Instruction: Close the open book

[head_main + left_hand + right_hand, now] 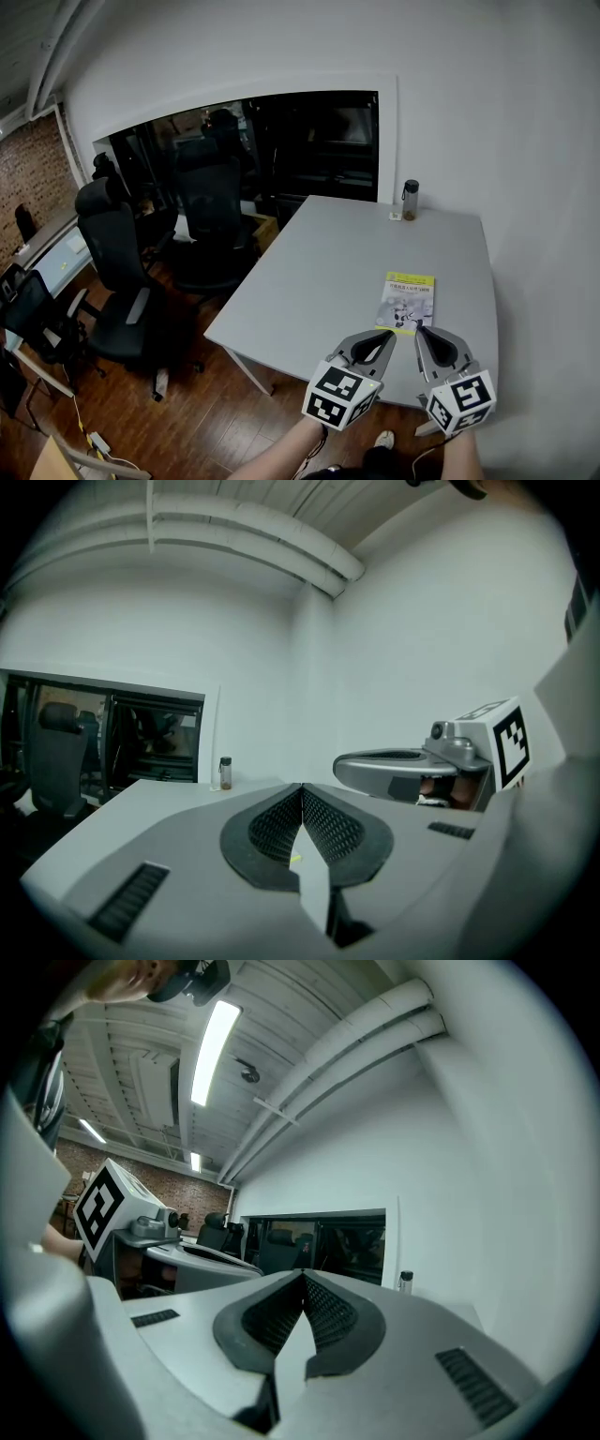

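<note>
A thin book [409, 302] with a yellow-green band across its top lies flat on the grey table [328, 272], near the front right, cover facing up. My left gripper [389, 335] hovers just in front of the book's near edge, jaws pressed together on nothing. Beside it my right gripper [419, 330] is likewise shut and empty. In the left gripper view the left gripper [302, 786] has its ribbed pads meeting, and the right gripper [412, 771] shows alongside. In the right gripper view the right gripper [302, 1276] is shut too, with the left gripper [178, 1260] at its left.
A small dark-capped bottle [410, 200] stands at the table's far edge, seen also as the bottle [225, 772] and bottle [405, 1282]. Black office chairs [117, 272] crowd the floor to the left. A white wall runs along the right; a dark window [281, 150] is behind.
</note>
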Available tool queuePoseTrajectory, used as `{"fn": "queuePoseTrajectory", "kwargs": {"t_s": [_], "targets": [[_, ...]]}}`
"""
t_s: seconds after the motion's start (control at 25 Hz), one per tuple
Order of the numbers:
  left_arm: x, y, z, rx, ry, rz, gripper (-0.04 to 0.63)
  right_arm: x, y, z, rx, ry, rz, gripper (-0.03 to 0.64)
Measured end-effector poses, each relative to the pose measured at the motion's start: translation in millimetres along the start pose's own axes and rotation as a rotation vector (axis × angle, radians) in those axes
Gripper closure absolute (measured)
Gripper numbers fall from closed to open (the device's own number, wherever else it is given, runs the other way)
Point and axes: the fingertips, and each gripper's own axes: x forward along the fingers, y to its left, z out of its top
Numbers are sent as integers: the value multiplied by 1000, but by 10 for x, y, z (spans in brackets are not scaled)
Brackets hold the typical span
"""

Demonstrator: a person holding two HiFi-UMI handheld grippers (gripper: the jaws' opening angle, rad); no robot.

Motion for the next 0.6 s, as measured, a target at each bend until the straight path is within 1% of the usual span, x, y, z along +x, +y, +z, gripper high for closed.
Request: {"fn": "queuePoseTrajectory", "kwargs": {"t_s": [0.24, 0.6], "targets": [[-63, -56, 19, -8, -4, -1, 591, -67, 57, 25, 6, -5, -4, 612], [-159, -123, -2, 12, 7, -7, 591, -144, 145, 51, 3, -19, 9, 612]]}}
